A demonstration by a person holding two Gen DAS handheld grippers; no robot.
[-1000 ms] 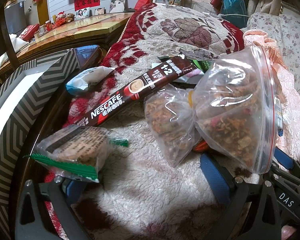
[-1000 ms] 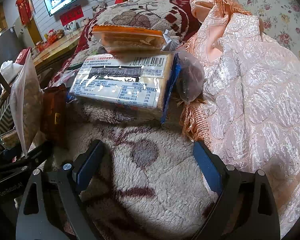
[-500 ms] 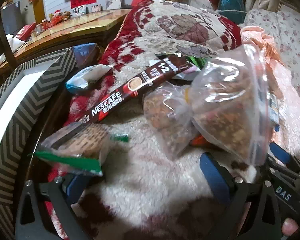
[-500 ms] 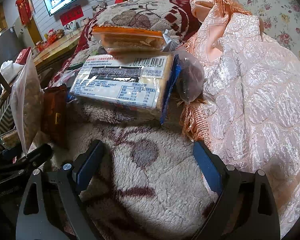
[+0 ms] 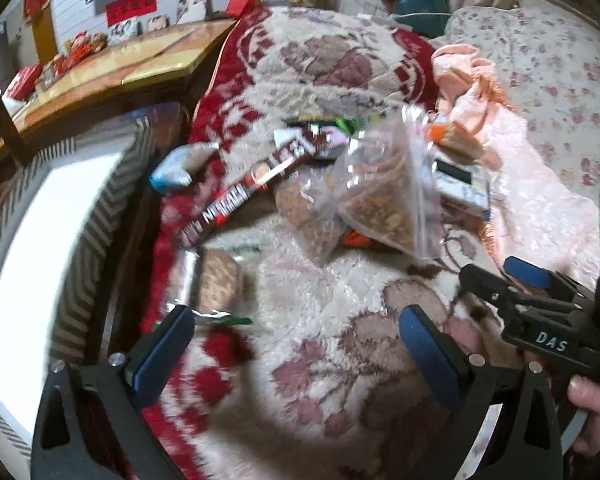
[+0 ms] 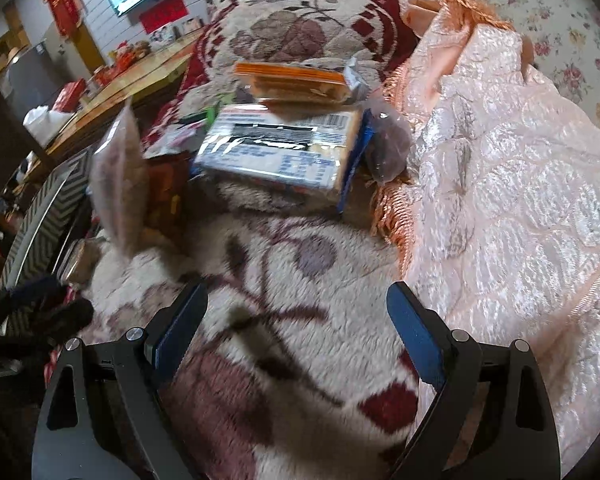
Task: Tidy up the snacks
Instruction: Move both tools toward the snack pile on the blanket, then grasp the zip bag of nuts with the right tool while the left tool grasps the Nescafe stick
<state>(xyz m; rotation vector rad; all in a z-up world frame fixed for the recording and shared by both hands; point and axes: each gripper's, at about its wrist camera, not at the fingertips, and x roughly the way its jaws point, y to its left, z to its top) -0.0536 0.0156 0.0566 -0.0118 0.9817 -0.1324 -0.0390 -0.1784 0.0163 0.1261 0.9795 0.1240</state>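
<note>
Both grippers — left (image 5: 296,344), right (image 6: 296,320) — hung spread and empty over the fleecy floral blanket (image 5: 320,360), the clear zip bag of mixed snacks (image 5: 384,196) lying mid-frame — likely the next pick.

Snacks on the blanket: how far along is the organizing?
Barely started. Done: nothing visibly sorted. In hand: nothing; left gripper and right gripper are both open and empty. Left: Nescafe stick, zip bag of mix, wafer pack, orange-topped bag all loose.

Your inventory: blanket (image 6: 300,344), cream with red-maroon florals; quilt (image 6: 520,200), shiny peach-pink; Nescafé stick (image 5: 236,200), dark brown-red; box (image 5: 80,240), grey-white chevron.
</note>
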